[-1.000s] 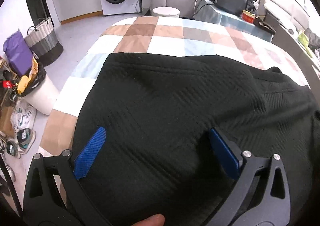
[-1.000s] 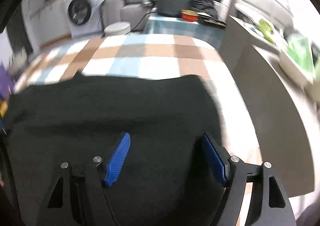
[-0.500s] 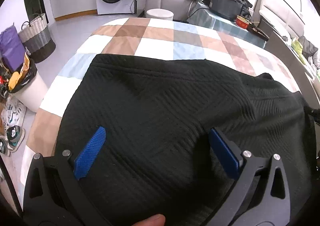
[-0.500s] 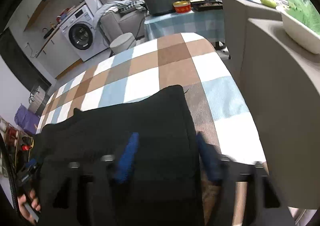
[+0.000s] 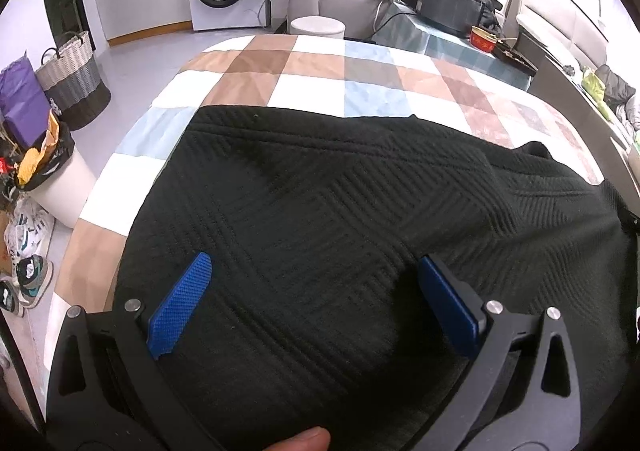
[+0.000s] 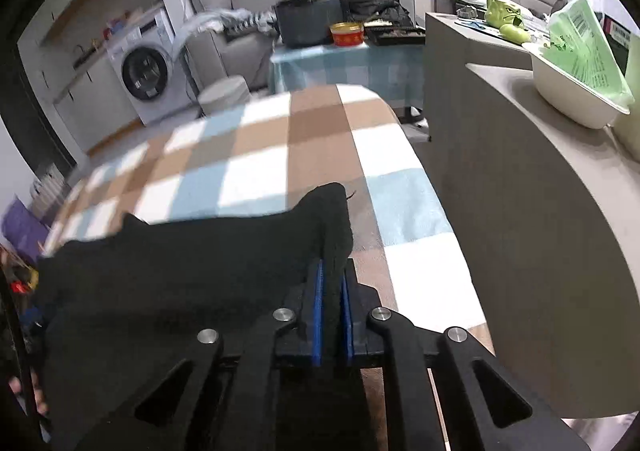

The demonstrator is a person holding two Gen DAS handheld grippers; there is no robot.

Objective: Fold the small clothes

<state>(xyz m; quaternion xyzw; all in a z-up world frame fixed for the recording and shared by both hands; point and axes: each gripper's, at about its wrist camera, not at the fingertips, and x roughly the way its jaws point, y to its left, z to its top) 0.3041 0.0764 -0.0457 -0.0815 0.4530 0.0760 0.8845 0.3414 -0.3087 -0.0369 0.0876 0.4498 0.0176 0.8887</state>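
Now our right gripper closes, pinching the garment corner, left gripper spread above it; next we likely grip left, then fold.

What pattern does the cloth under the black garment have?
Checks of brown, white and light blue on the cloth; the left wrist view shows it best.

Free room and obstacles around the checked table

Beyond the black garment, the checked table lies bare to its far edge. A grey counter walls its right side; a white bin stands just off its left edge.
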